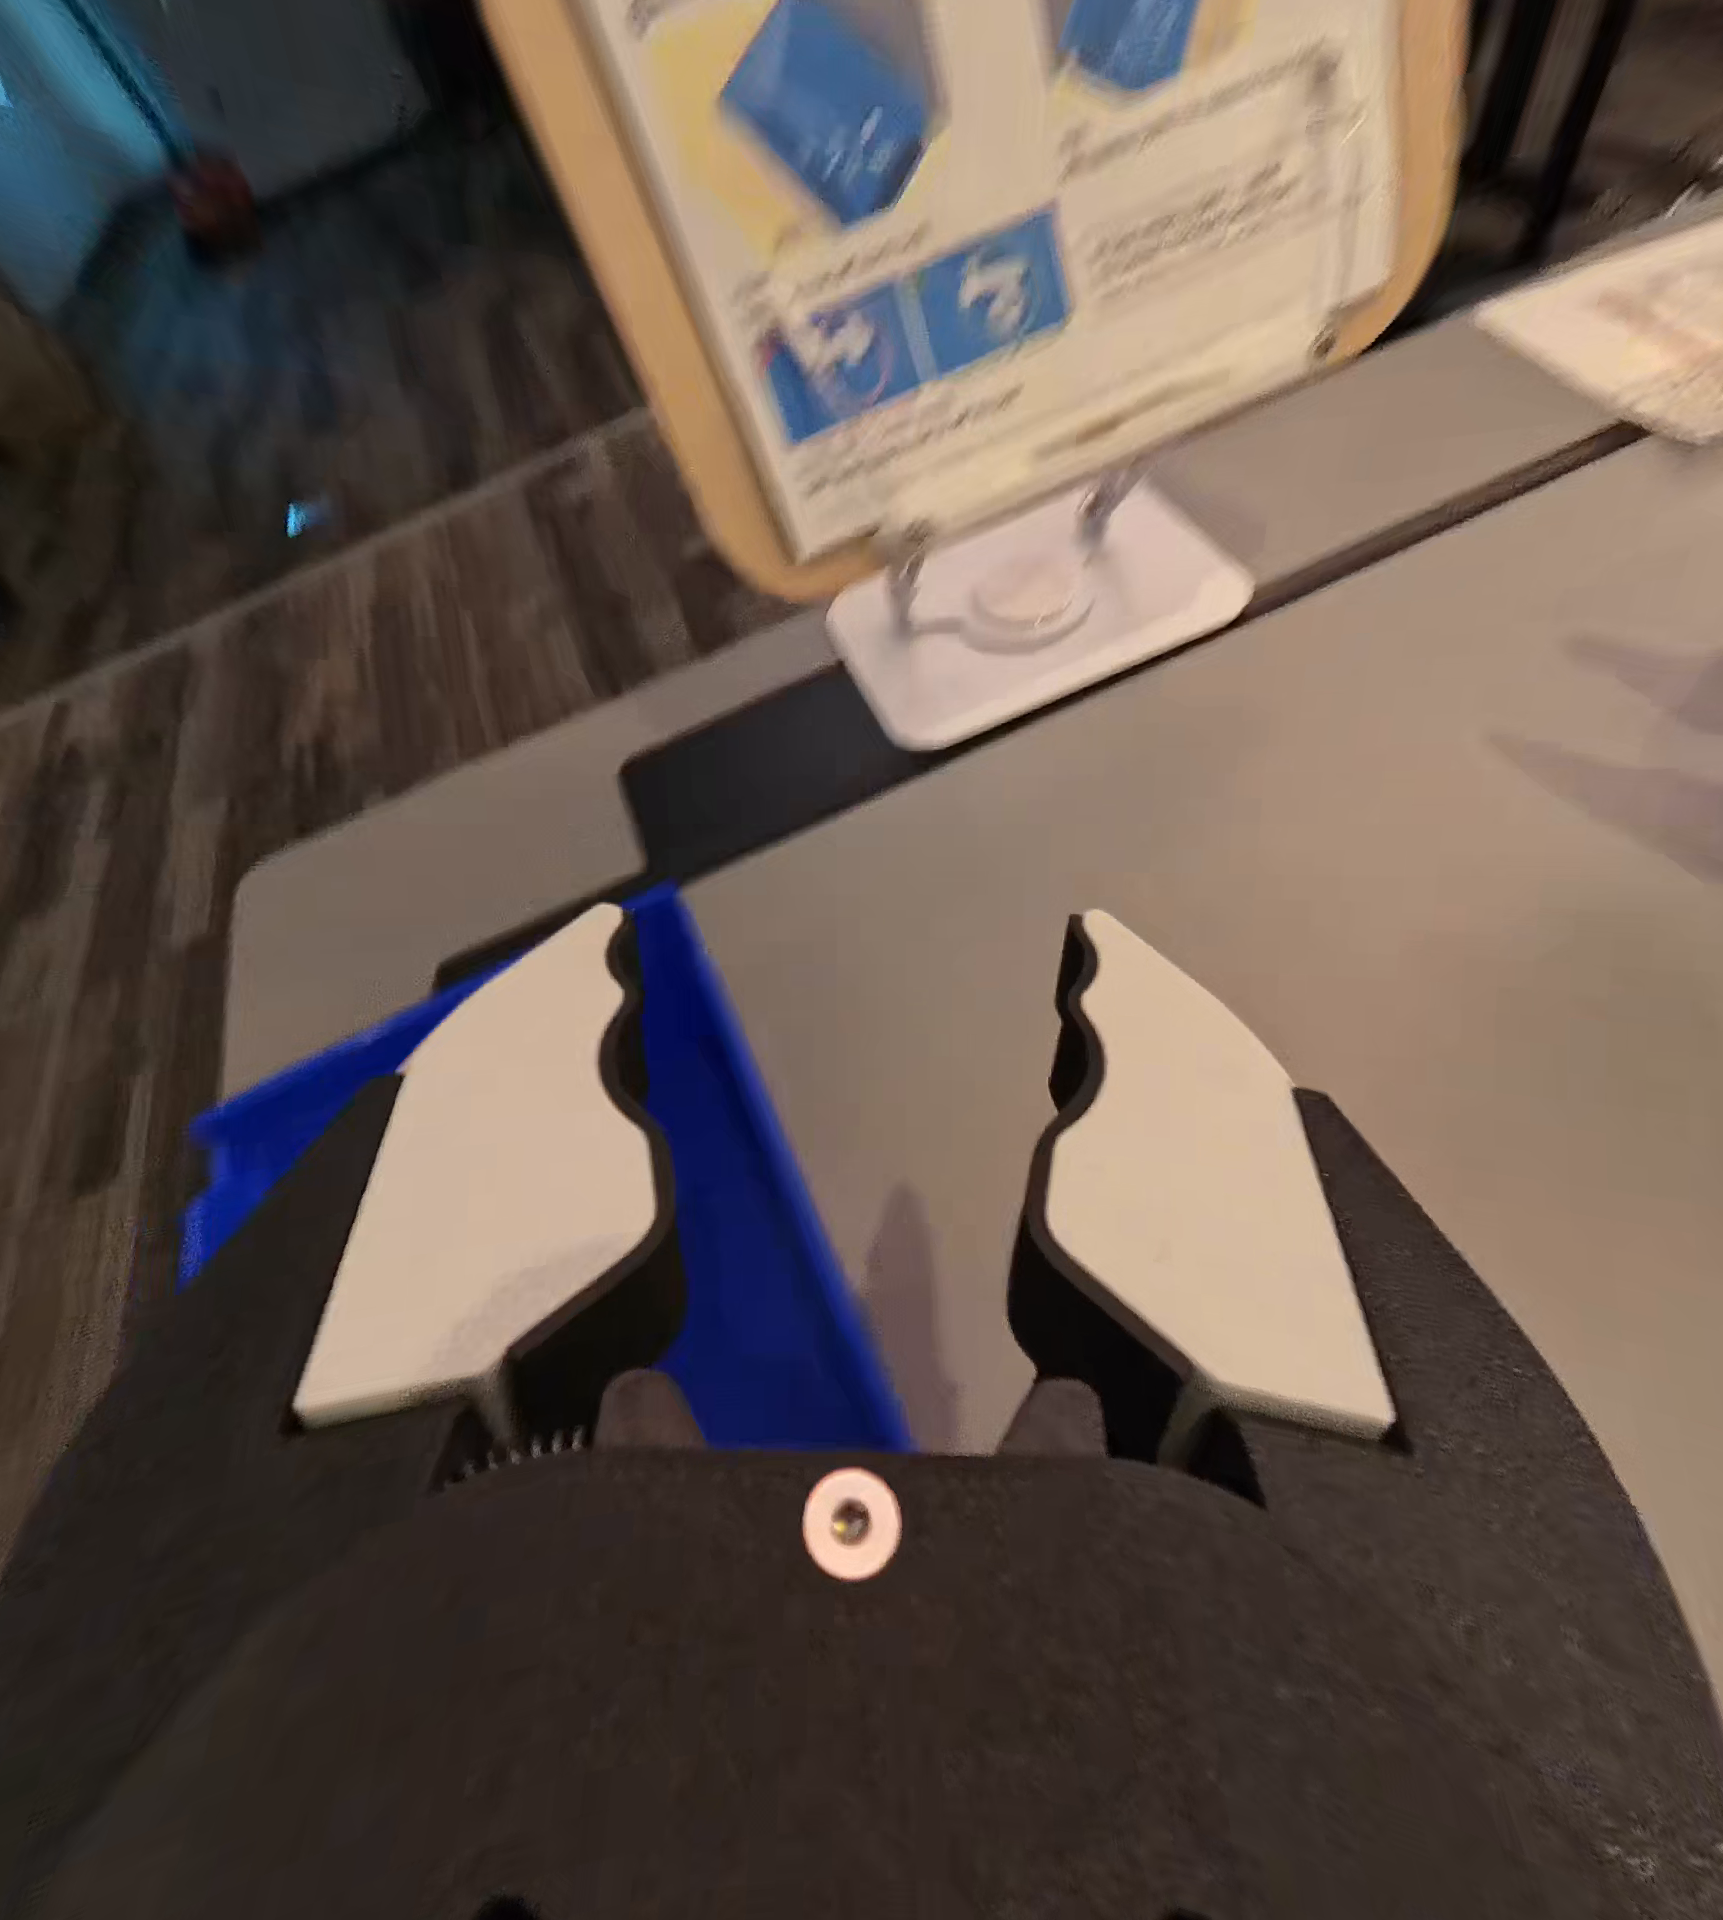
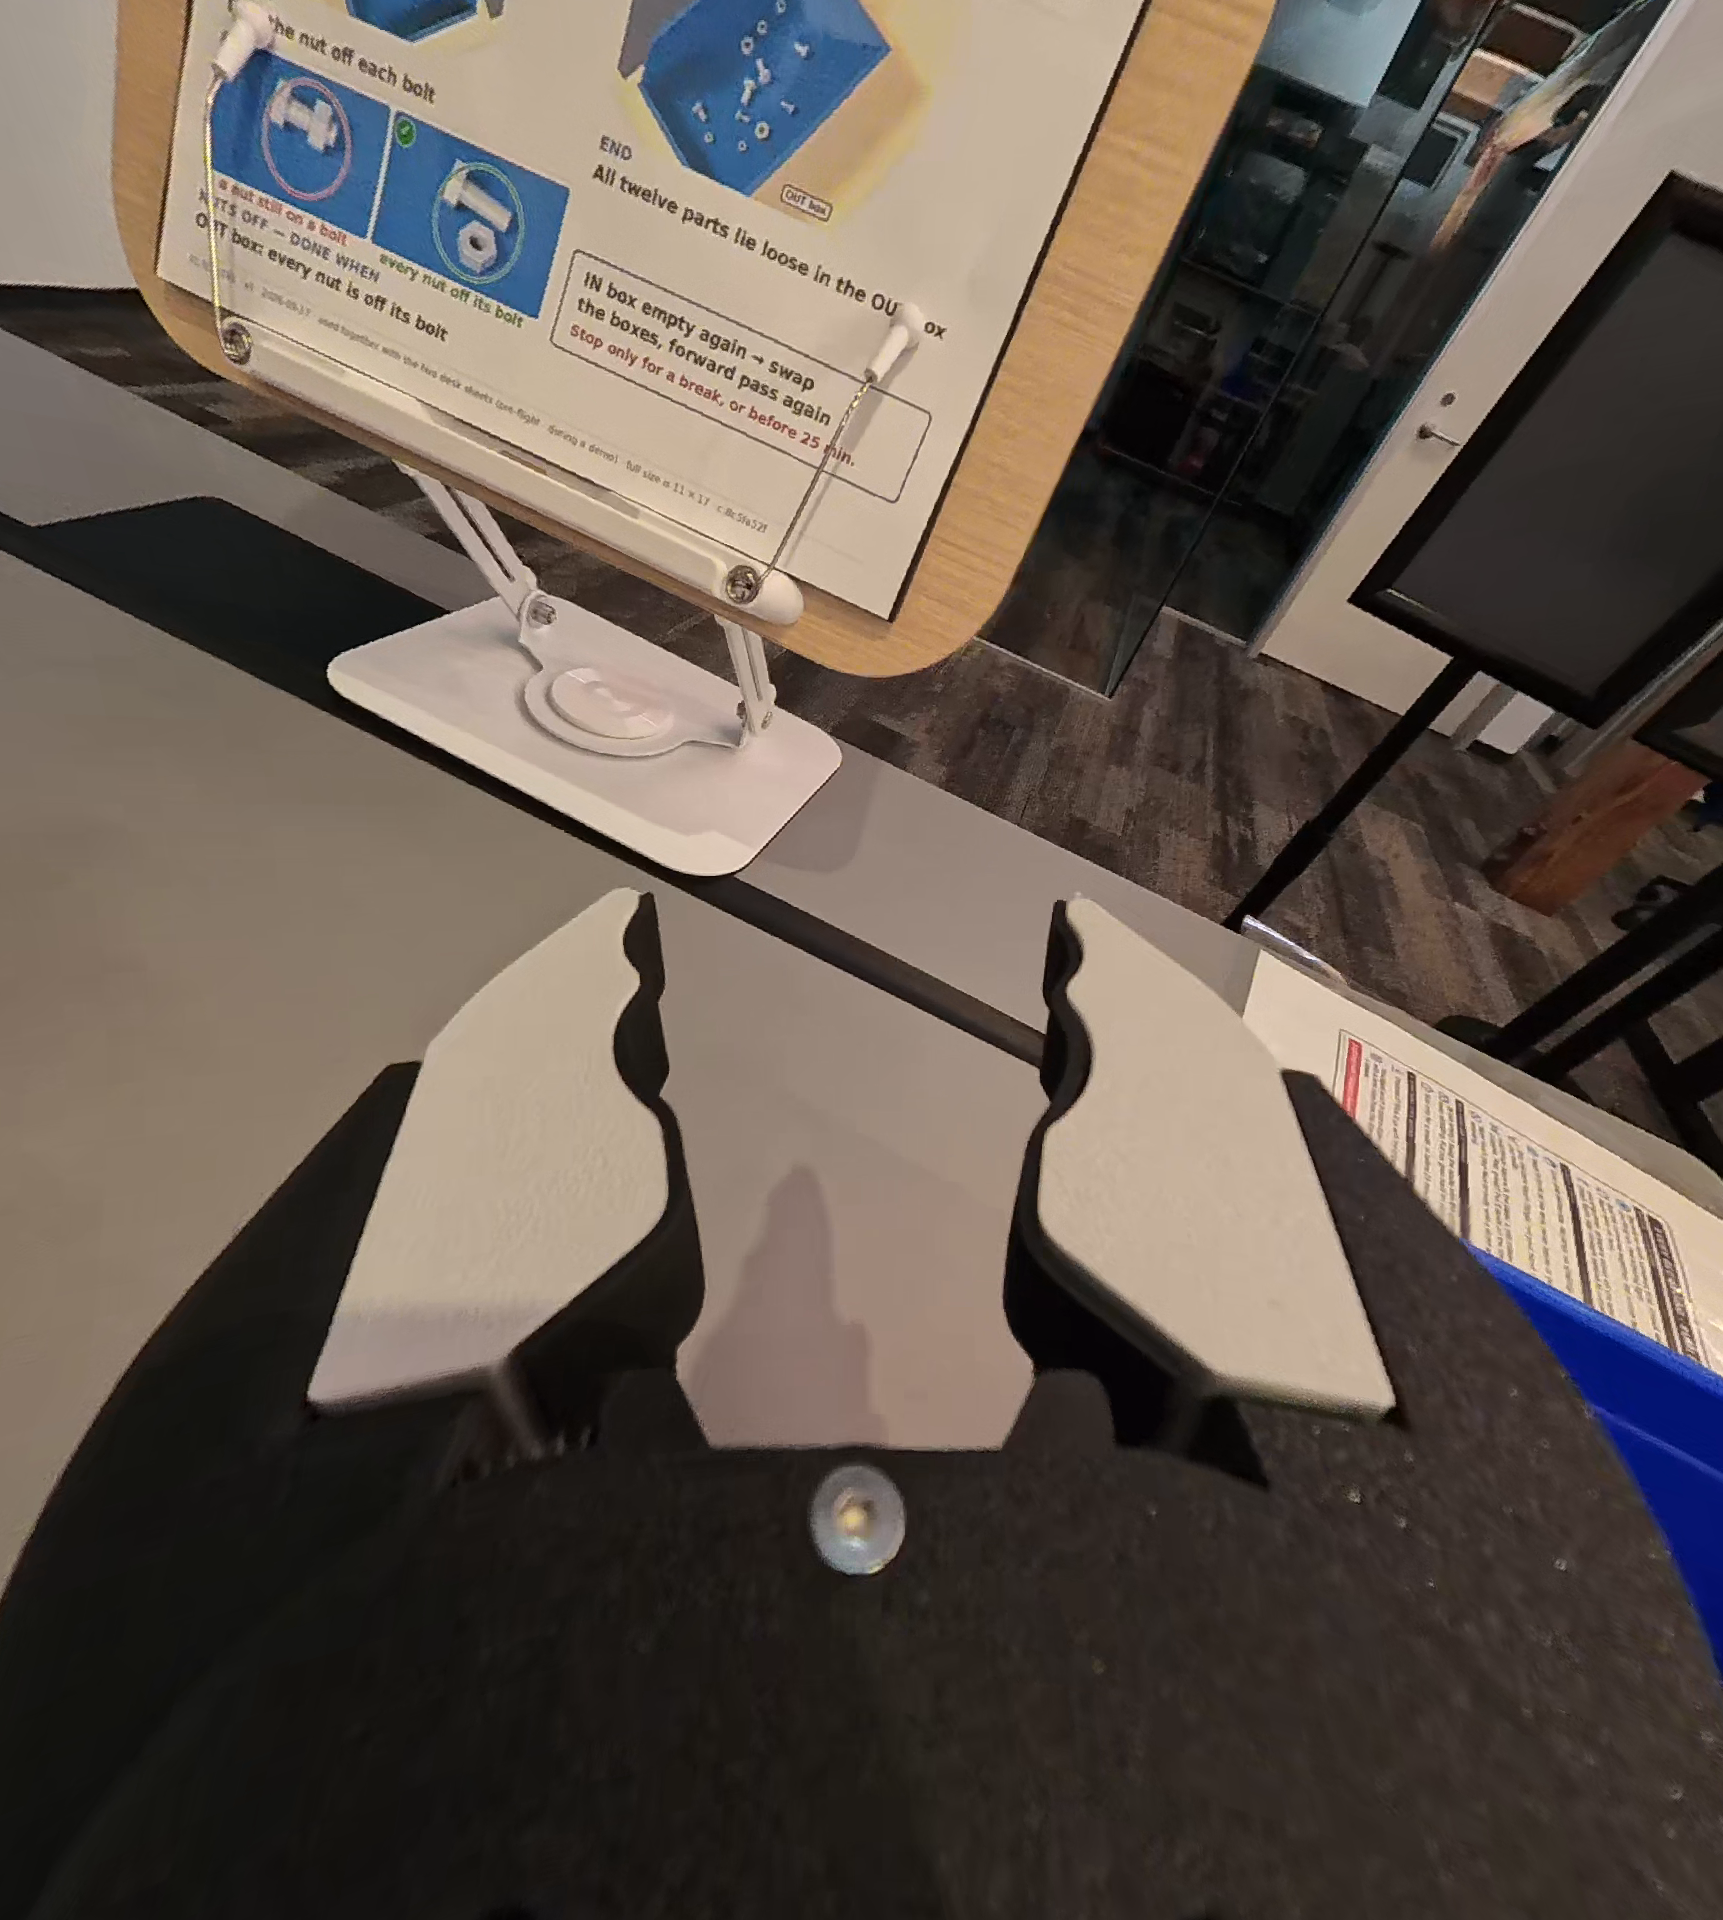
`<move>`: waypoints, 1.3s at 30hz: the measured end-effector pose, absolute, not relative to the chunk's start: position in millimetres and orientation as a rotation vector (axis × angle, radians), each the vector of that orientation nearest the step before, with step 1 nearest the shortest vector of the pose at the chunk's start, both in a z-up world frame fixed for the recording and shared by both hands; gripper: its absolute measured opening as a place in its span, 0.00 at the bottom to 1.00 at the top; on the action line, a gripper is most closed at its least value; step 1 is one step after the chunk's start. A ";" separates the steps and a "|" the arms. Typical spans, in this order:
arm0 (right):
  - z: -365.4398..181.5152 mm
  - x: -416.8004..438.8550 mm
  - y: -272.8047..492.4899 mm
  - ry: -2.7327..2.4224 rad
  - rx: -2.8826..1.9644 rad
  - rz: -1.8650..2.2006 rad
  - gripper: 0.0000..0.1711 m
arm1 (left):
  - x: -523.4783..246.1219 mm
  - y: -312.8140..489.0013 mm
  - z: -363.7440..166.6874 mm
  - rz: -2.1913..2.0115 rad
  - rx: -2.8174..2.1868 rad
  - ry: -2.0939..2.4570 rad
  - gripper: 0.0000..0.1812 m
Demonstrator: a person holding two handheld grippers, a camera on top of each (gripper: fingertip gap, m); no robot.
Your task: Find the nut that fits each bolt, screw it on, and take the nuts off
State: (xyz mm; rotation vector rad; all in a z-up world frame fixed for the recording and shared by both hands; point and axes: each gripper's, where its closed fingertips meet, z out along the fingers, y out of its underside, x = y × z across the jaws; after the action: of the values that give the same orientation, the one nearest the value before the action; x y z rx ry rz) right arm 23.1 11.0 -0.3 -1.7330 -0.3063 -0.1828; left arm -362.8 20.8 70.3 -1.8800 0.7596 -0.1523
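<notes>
Left claw is wide w/ nothing in it, right above a blue bin on the grey surface. Right claw is wide & empty too, its own blue bin beside it. No nuts/bolts visible, prob inside the bins. Instruction board is propped facing both claws, likely for reference.

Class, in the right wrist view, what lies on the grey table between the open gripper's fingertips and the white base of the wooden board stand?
Nothing: bare grey table separates right gripper from white base.

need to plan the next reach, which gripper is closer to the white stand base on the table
Cannot tell. The stand base lies ahead and left of the right gripper, ahead and right of the left gripper.
</notes>
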 end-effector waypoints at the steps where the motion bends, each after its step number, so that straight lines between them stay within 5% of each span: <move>1: -0.7 25.2 11.2 -0.301 -1.736 -0.180 0.40 | -387.4 19.8 68.3 -0.121 -1.926 0.737 0.40; 9: -13.1 35.0 13.9 -0.289 -1.788 -0.153 0.39 | -532.8 15.7 -5.4 -0.030 -2.367 0.516 0.18; 16: -18.2 38.2 14.3 -0.289 -1.802 -0.156 0.39 | -556.7 13.8 -67.0 -0.127 -2.642 0.430 0.07; 39: -26.4 34.9 16.1 -0.320 -1.822 -0.141 0.40 | -574.8 22.9 -135.1 0.079 -2.929 0.455 0.05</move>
State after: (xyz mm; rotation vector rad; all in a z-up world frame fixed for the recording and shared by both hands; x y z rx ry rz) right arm 34.9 16.1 -26.4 -1.8219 -0.3196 -0.1415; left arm -574.8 22.9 -135.1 -2.9288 0.4552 0.0792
